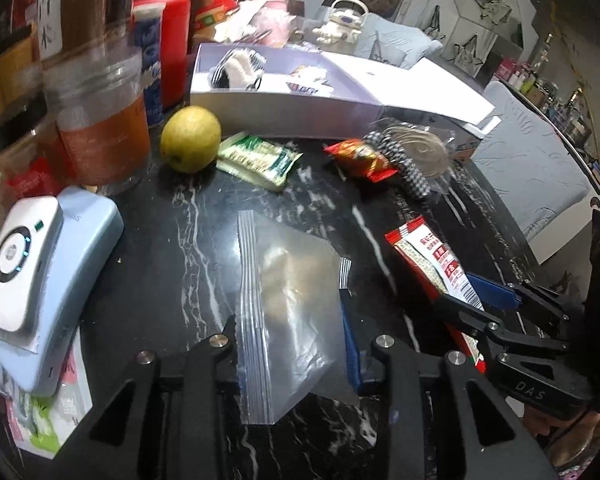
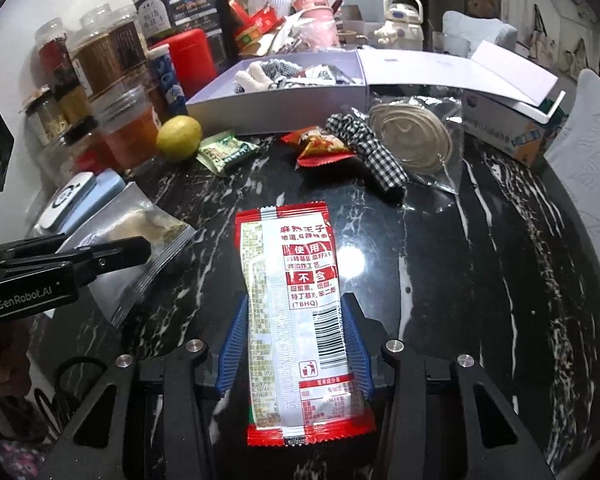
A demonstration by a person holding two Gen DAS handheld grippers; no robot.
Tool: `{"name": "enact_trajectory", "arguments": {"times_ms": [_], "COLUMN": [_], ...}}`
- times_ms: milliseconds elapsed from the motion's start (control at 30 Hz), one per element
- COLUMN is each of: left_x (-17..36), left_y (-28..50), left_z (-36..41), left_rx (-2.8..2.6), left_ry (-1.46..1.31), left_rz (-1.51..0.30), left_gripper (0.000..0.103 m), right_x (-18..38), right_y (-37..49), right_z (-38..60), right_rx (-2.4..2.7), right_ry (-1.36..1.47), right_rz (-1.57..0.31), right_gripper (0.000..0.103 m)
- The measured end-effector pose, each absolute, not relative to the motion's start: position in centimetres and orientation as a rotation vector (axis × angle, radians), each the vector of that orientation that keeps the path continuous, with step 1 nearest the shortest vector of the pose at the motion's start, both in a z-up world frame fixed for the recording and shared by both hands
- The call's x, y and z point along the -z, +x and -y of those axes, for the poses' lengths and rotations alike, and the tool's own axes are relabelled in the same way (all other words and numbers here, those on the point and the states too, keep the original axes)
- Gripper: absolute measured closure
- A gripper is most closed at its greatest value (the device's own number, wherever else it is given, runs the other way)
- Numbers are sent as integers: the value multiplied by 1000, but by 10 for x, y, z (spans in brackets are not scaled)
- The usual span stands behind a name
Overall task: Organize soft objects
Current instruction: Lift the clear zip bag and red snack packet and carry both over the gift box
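Here we hold two things. Our left gripper (image 1: 290,344) is clamped on a clear zip-seal bag (image 1: 288,300), flat and rectangular, with ribbed closure lines down its left edge and something pale inside; the jaws have closed to their narrowest. Our right gripper (image 2: 294,344) has its blue ribbed pads (image 2: 234,344) pressed on both long edges of a red-and-white snack sachet (image 2: 292,320), glossy foil with crimped ends, printed with Chinese text, "(TBHQ)", a barcode and a bin symbol. "GenRobot.AI" reads on the left gripper's body as the right camera sees it; "DAS" reads on the right gripper's arm as the left camera sees it.

Toward twelve o'clock on the black, white-veined marble table (image 2: 500,280) lie one green snack packet (image 2: 226,152), one crumpled red wrapper (image 2: 324,146), one checked fabric scrunchie (image 2: 364,148) and one clear bag of coiled pale cord (image 2: 416,144). At eleven o'clock sits one round yellow fruit (image 2: 179,137). Behind stands one shallow open lavender box (image 2: 276,108) holding soft items.
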State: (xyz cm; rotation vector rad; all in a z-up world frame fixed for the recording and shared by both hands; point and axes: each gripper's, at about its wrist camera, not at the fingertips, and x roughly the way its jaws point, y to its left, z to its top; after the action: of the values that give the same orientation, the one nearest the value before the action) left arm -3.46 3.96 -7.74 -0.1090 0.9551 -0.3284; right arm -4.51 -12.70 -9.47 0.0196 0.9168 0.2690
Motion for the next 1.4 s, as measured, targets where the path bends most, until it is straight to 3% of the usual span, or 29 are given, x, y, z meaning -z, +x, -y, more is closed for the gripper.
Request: {"name": "enact_trajectory", "arguments": {"times_ms": [533, 1400], "left_x": [1, -66], "left_y": [-35, 67], "left_z": [-21, 2], "left_rx": [377, 372], "left_ry": [-51, 14], "left_rz": [-743, -531], "left_gripper": [70, 70], "right_x": [28, -45], "right_y": [-52, 60], "right_z": [129, 136], "right_rx": [-321, -325], "right_ry": [25, -46], "right_rz": [-748, -588], "right_gripper": [58, 58]}}
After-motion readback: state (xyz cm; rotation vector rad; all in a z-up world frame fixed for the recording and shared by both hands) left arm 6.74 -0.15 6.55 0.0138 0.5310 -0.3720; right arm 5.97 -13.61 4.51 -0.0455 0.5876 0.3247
